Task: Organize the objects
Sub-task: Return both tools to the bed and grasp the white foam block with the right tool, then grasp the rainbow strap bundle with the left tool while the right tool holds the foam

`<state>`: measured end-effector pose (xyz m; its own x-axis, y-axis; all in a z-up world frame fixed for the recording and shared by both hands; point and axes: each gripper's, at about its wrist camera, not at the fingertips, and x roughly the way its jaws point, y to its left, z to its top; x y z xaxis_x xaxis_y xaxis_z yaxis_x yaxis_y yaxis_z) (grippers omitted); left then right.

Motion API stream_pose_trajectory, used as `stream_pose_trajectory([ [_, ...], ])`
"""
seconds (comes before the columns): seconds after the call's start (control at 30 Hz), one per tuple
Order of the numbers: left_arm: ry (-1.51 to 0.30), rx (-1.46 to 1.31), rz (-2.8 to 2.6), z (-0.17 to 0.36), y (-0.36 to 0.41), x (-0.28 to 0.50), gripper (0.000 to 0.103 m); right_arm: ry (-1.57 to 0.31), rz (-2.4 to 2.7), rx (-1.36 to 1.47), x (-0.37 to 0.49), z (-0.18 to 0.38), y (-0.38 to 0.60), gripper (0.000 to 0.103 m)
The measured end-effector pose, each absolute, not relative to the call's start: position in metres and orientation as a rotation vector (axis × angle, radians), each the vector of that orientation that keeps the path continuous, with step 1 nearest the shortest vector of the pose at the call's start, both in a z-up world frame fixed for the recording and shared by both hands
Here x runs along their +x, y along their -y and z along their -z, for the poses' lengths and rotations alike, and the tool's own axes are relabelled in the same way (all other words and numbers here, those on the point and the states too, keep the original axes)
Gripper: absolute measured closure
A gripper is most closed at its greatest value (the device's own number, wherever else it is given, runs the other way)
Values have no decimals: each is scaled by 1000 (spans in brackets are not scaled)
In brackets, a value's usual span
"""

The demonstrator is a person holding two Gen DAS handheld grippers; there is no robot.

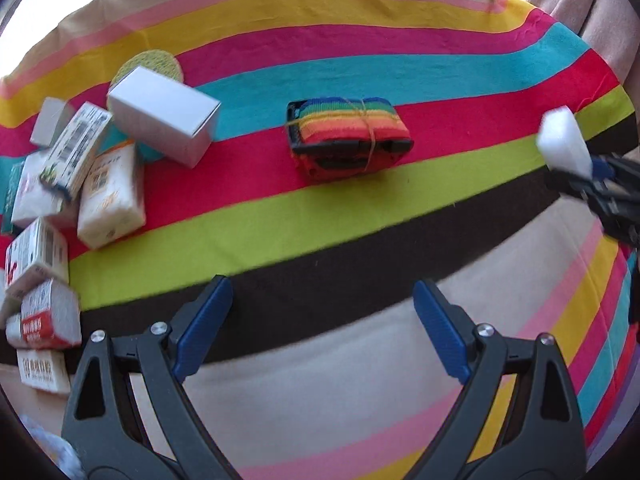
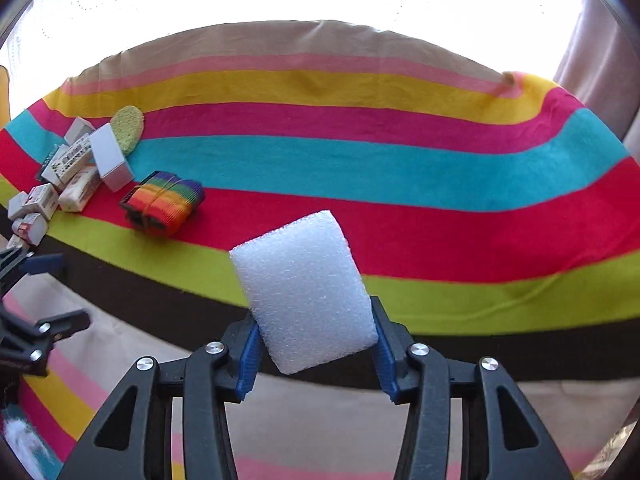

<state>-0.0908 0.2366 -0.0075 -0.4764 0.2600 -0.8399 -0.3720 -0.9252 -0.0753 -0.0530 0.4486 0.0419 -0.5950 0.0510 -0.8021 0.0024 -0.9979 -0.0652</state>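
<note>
My right gripper (image 2: pixel 314 316) is shut on a white foam block (image 2: pixel 304 292), which stands up between its blue pads above the striped cloth (image 2: pixel 360 168). In the left wrist view that block (image 1: pixel 564 144) and the right gripper (image 1: pixel 592 178) show at the right edge. My left gripper (image 1: pixel 322 284) hangs open over the dark stripe with nothing between its fingers. A rainbow strap bundle (image 1: pixel 348 136) with a black buckle, tied with string, lies on the red stripe ahead of the left gripper. In the right wrist view the bundle (image 2: pixel 164 204) lies to the left.
A pile of small cartons and tissue packs (image 1: pixel 60 200) sits at the left, with a grey box (image 1: pixel 164 116) and a round green sponge (image 1: pixel 148 64) behind it. The left gripper (image 2: pixel 52 292) shows at the left edge of the right wrist view. Beige curtains (image 1: pixel 580 4) hang at the far right.
</note>
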Motion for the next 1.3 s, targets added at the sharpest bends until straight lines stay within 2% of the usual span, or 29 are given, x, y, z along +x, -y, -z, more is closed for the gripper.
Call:
stream_pose_trajectory([
  [0.17,-325,-1360,-2405,9,-271,-138,10,-55,-2798,-1407,-23,-44,-424,54],
  [0.27,-516,-1282,-2334,-2,-280,-146,10,-150,-2787,-1441,-4,-39,-416,54],
  [0.4,-866,-1182,-2098,-3,-295,-157,10,-263,-2773,-1471,14,-33,-412,54],
  [0.5,-913,-1164,-1952,1,-299,-176,9,-325,-2784,-1463,24,-32,-406,54],
  [0.53,-892,-1184,-1928,2,-300,-185,9,-335,-2792,-1456,25,-32,-404,54],
  [0.57,-844,-1210,-1902,3,-301,-193,14,-334,-2798,-1447,28,-34,-401,54],
  [0.6,-779,-1231,-1879,3,-302,-198,25,-329,-2806,-1444,29,-35,-398,54],
  [0.7,-714,-1228,-1932,2,-302,-194,30,-310,-2824,-1449,30,-36,-391,53],
  [0.8,-558,-1237,-2077,-10,-280,-163,32,-291,-2803,-1467,27,-33,-391,53],
  [0.9,-300,-1340,-2285,-19,-225,-115,32,-297,-2788,-1493,25,-32,-387,53],
  [1.0,-160,-1415,-2489,-17,-164,-51,32,-218,-2794,-1554,17,-27,-365,53],
  [1.13,-109,-1492,-2644,-12,-107,9,35,-103,-2873,-1637,4,-24,-317,53],
  [1.3,-102,-1489,-2728,-9,-80,23,35,125,-2939,-1648,-14,-16,-254,53],
])
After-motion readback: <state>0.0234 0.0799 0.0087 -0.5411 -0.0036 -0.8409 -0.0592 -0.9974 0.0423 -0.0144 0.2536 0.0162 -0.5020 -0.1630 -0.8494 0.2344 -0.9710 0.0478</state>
